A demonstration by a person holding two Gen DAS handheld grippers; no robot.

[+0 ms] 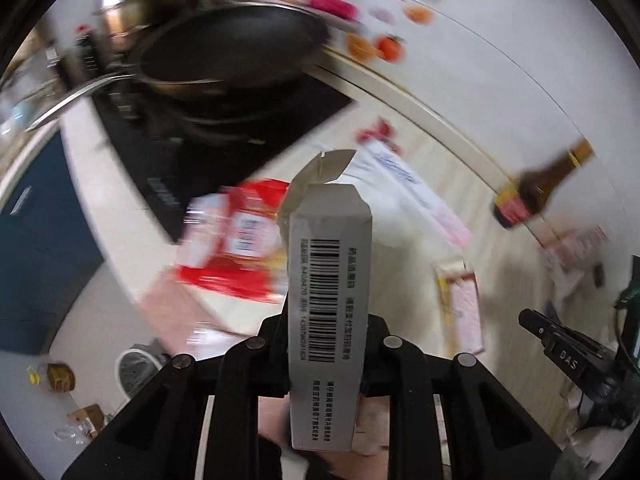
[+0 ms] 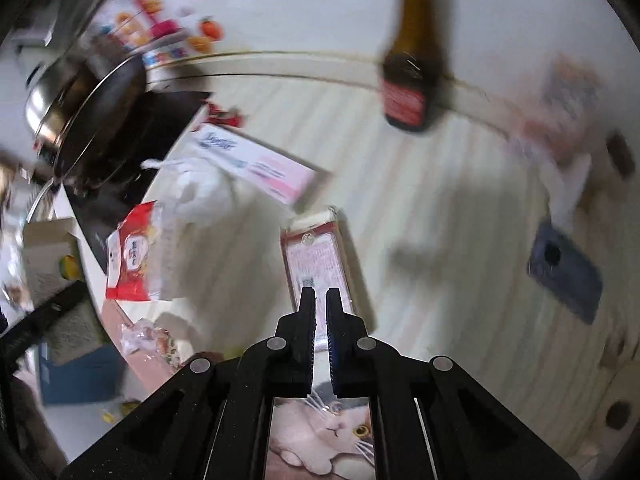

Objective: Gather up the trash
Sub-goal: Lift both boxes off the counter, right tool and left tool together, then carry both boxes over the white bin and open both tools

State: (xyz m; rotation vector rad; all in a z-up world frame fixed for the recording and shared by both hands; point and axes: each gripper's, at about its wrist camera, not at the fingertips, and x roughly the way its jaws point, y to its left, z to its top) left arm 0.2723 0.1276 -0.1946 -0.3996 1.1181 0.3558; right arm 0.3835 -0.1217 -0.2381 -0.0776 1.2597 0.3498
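My left gripper [image 1: 328, 320] is shut on a grey carton with a barcode [image 1: 330, 280]; its top flap is open and it is held above the counter. The same carton shows at the far left of the right wrist view [image 2: 48, 256]. My right gripper [image 2: 321, 300] is shut and empty, hovering over a pink flat packet [image 2: 316, 252] on the counter. That packet also shows in the left wrist view [image 1: 462, 304]. A red and white snack wrapper [image 1: 236, 240] [image 2: 134, 256] lies by a white plastic bag [image 1: 392, 208] [image 2: 200, 196]. A pink and white box [image 2: 260, 164] lies behind them.
A black pan [image 1: 232, 48] [image 2: 100, 108] sits on a black cooktop [image 1: 224, 140]. A brown bottle with a red label [image 1: 536, 192] [image 2: 416, 64] stands by the wall. A dark phone-like object [image 2: 564, 272] lies at right. A crumpled clear wrapper [image 2: 148, 340] lies at the counter's edge.
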